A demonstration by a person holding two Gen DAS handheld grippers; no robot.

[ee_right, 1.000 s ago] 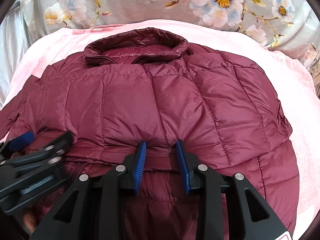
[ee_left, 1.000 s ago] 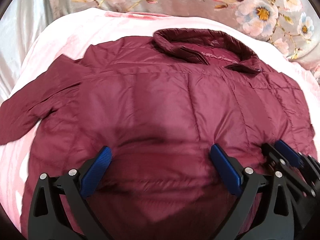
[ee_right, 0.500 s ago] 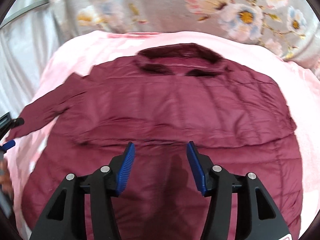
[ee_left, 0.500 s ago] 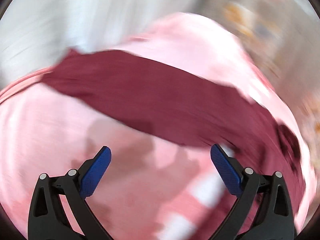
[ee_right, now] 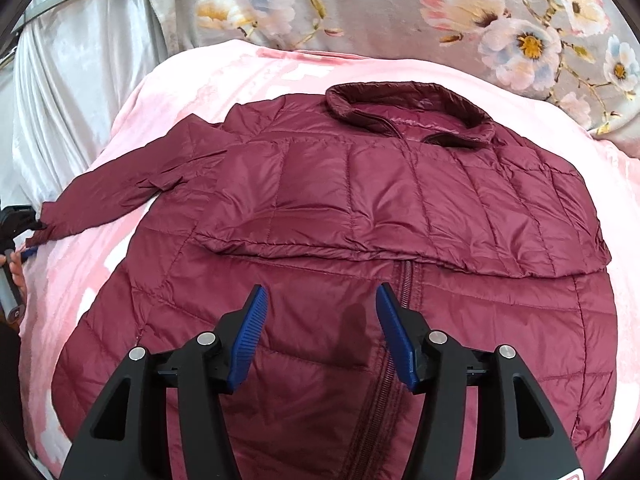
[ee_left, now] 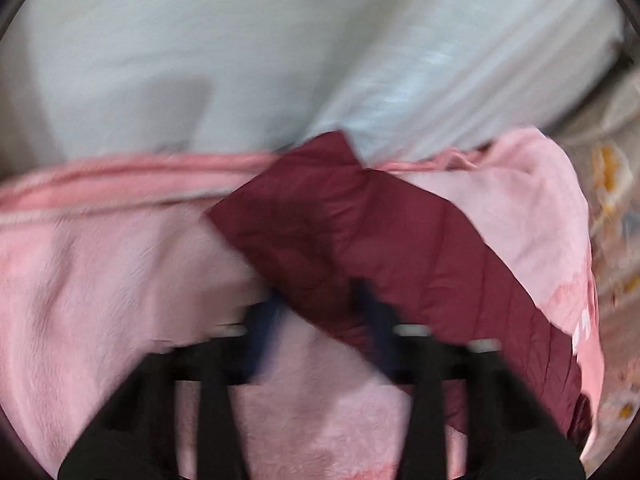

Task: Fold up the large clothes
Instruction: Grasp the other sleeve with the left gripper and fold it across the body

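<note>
We see a maroon quilted jacket lying flat on a pink blanket, collar towards a floral cover, one sleeve stretched out to the left; our right gripper hovers over the jacket's lower front near the zip, its jaws about half open, having just been opening, with nothing between them. Our left gripper, badly blurred, is at the sleeve's cuff end; its jaws have just been closing, the sleeve's edge lies between them, and we cannot tell whether they grip it.
</note>
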